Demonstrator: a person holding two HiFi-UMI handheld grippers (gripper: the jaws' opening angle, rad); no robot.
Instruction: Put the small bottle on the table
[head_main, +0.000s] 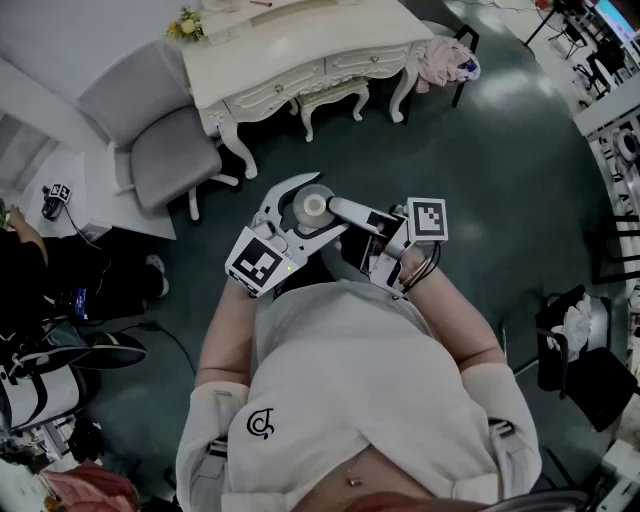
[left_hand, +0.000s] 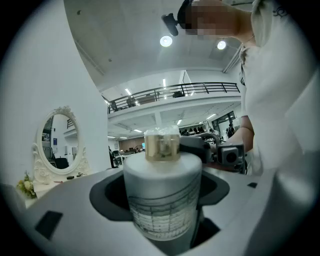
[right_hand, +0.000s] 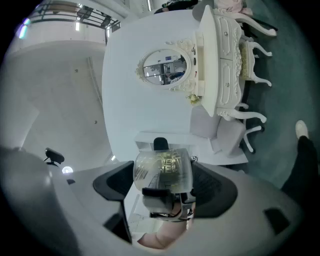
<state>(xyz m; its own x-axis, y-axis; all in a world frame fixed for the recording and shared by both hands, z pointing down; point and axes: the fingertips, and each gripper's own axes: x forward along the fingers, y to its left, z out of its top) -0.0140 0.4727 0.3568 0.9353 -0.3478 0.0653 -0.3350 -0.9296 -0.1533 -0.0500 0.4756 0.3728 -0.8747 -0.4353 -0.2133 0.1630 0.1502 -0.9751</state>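
Note:
The small bottle (head_main: 313, 207), frosted white with a gold cap, is held in the air in front of the person's chest, well short of the white dressing table (head_main: 300, 45). My left gripper (head_main: 296, 212) is closed around it; in the left gripper view the bottle (left_hand: 162, 195) stands upright and fills the space between both dark pads. My right gripper (head_main: 345, 218) reaches in from the right, and its jaws also bracket the bottle (right_hand: 163, 167), which spans from pad to pad. The marker cubes (head_main: 262, 262) sit close together.
A grey chair (head_main: 165, 140) stands left of the dressing table, with a small stool (head_main: 330, 95) under it. Flowers (head_main: 186, 25) sit on the table's left corner. Another person (head_main: 60, 270) sits at the left. Dark green floor lies between me and the table.

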